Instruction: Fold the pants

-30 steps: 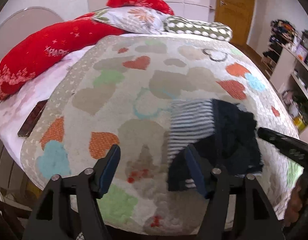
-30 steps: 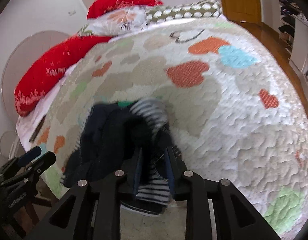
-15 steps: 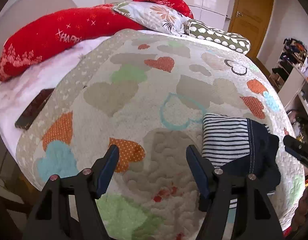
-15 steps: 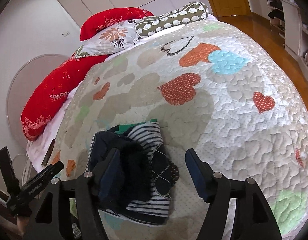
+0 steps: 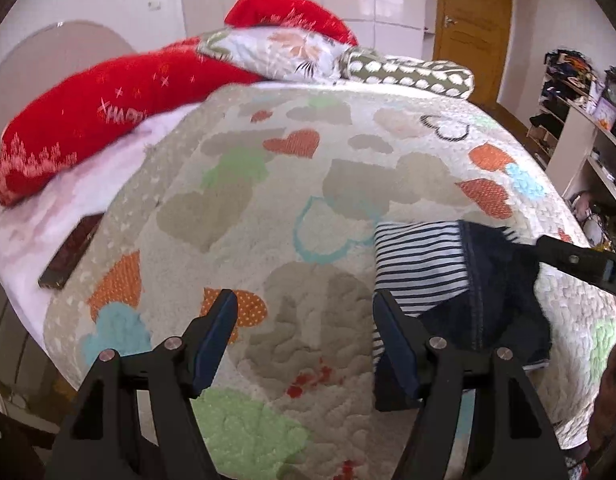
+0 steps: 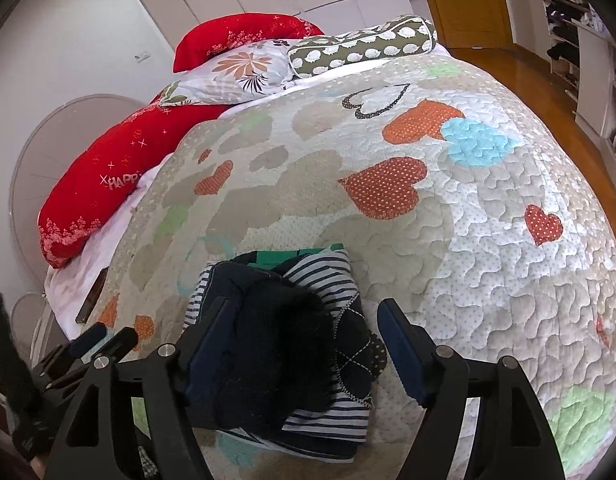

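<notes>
Navy-striped pants lie between right gripper jaws, just spread apart.

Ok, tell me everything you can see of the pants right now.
The pants lie in a folded, slightly rumpled bundle on the quilt, near its front edge. Soft fabric: navy-and-white stripes, a dark navy panel with light stitching, a fuzzy dark patch on top, a diamond-stitched patch, a green bit at the far edge. The right gripper, just opened, straddles them with no pad pressing; the left gripper stands open beside them.
</notes>
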